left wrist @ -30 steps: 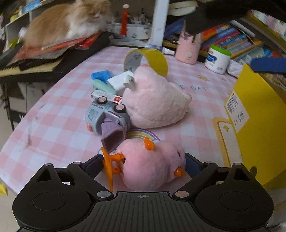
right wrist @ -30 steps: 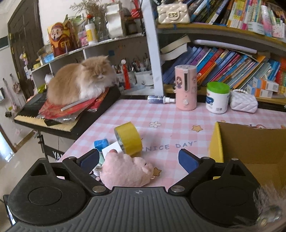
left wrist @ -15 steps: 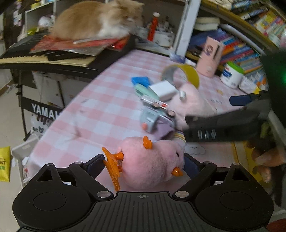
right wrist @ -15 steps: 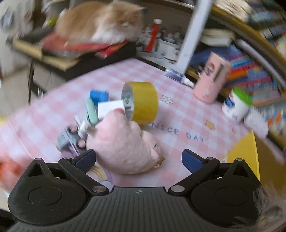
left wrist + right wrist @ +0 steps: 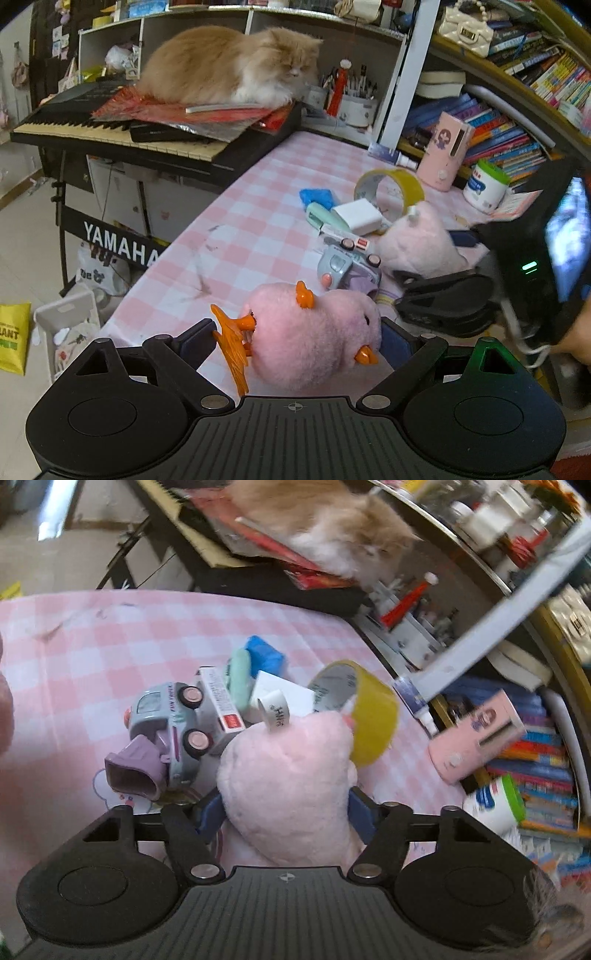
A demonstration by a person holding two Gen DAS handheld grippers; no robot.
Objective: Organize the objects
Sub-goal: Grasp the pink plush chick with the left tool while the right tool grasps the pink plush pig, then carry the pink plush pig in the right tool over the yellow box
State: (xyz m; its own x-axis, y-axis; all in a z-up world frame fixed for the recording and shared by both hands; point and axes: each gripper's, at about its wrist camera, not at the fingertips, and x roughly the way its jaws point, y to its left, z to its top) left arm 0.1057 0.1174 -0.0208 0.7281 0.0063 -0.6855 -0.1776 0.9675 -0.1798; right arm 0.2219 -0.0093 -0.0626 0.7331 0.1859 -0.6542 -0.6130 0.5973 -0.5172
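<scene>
My left gripper [image 5: 295,341] is shut on a pink plush chick [image 5: 314,332] with orange feet and beak, held above the pink checked table [image 5: 236,229]. My right gripper [image 5: 286,812] has its blue pads on both sides of a pale pink plush toy [image 5: 288,779], which also shows in the left wrist view [image 5: 417,243]; the pads touch its sides. Next to it lie a grey toy car [image 5: 173,720], a yellow tape roll [image 5: 369,709], a white box [image 5: 284,694], a mint case [image 5: 238,675] and a blue item [image 5: 264,653].
A cat [image 5: 229,66] lies on papers on a Yamaha keyboard [image 5: 110,129] left of the table. A pink bottle [image 5: 448,155], a green-lidded jar [image 5: 485,184] and books [image 5: 509,136] stand at the back right. The table's left edge drops to the floor.
My right gripper came down and forward over the pale pink plush, which now sits between its pads. My left gripper swung left and back with the chick; the yellow box left its view.
</scene>
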